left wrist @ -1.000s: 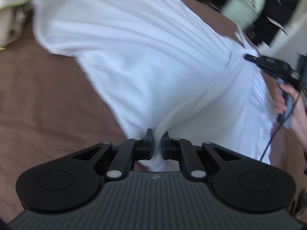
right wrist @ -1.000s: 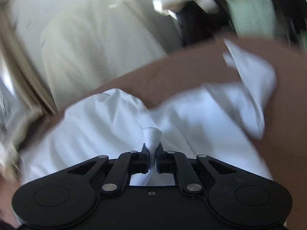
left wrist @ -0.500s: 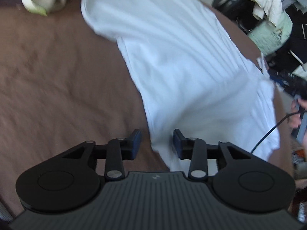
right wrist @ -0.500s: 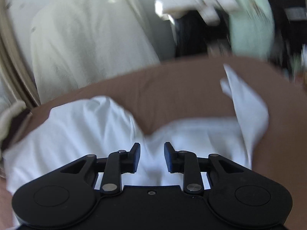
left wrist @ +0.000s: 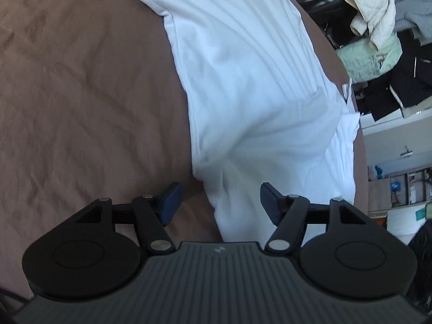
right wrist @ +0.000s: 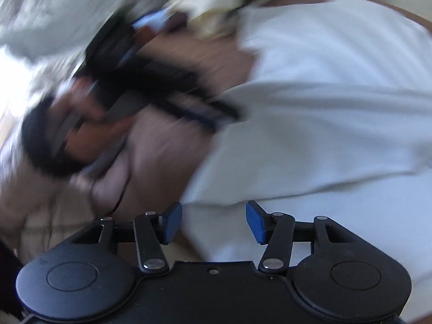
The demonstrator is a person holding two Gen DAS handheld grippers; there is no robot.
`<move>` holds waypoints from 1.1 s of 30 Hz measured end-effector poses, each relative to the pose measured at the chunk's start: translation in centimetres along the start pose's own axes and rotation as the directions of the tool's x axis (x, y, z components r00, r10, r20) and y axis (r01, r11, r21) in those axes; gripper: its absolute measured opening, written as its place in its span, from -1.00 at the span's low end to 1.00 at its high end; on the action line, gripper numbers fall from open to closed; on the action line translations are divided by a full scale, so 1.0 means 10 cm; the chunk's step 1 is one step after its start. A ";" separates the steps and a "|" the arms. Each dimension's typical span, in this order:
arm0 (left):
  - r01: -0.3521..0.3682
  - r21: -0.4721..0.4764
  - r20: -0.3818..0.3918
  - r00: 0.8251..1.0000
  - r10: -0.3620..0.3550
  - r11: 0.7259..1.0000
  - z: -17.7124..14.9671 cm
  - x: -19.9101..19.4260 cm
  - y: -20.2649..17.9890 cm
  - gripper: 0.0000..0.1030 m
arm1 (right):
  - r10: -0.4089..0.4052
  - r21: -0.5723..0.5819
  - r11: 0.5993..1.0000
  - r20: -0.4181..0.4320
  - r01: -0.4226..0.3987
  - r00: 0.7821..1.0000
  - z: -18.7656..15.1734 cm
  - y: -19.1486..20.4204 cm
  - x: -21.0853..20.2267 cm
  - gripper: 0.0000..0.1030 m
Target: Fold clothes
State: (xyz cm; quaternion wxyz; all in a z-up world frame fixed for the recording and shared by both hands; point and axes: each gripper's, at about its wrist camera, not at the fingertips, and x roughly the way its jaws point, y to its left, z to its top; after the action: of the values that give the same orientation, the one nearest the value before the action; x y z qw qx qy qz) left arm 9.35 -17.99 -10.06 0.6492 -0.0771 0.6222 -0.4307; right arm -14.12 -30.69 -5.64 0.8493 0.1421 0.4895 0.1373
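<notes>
A white shirt (left wrist: 251, 81) lies folded lengthwise on the brown bedspread (left wrist: 81, 94), running from the top centre down to my left gripper (left wrist: 220, 202). That gripper's jaws are opening; the shirt's near edge lies between the blue pads without touching them. In the blurred right wrist view the same white shirt (right wrist: 324, 108) fills the right side. My right gripper (right wrist: 213, 221) hovers over its near edge, jaws opening, pads clear of the cloth. The left gripper (right wrist: 210, 116) and the hand (right wrist: 89, 132) holding it appear smeared at the left.
Past the bed's far edge at the right, a heap of clothes (left wrist: 378, 27) rests on dark furniture, with shelves (left wrist: 405, 186) lower down. In the right wrist view pale bedding (right wrist: 67, 5) blurs across the top left.
Both grippers were shut on the white shirt's edge; both have let go and spread wide. The right gripper has swung sideways, so its view now shows the left gripper and hand.
</notes>
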 end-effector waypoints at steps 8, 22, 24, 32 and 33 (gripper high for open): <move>0.060 0.101 0.115 0.991 -0.072 0.993 0.05 0.18 -0.04 -0.75 | -0.289 -0.159 0.939 0.111 0.304 0.951 -0.10 0.32 0.61 0.14; -0.321 0.202 0.231 0.934 0.274 0.925 -0.56 -0.25 -0.42 -0.75 | 0.015 0.014 1.000 0.058 -0.016 0.998 -0.03 0.28 0.35 -0.85; -0.323 0.165 0.166 0.940 0.297 0.932 -0.43 -0.12 -0.28 -0.53 | -0.024 0.028 0.999 0.009 0.024 1.000 -0.05 0.29 0.58 -0.77; -0.302 0.134 0.219 0.938 0.269 0.944 -0.25 -0.30 -0.13 -0.15 | 0.002 0.045 0.999 0.010 -0.002 1.000 0.14 0.37 0.56 -0.16; -0.292 0.117 0.238 0.936 0.258 0.949 -0.24 -0.35 -0.07 -0.15 | 0.015 0.078 0.997 0.027 -0.017 1.000 0.19 0.39 0.53 -0.16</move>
State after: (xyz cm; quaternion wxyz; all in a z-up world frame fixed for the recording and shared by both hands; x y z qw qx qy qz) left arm 7.40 -15.07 -7.48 0.7719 0.0128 0.5168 -0.3700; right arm -10.30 -25.35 -7.48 0.8484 0.1808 0.4822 0.1229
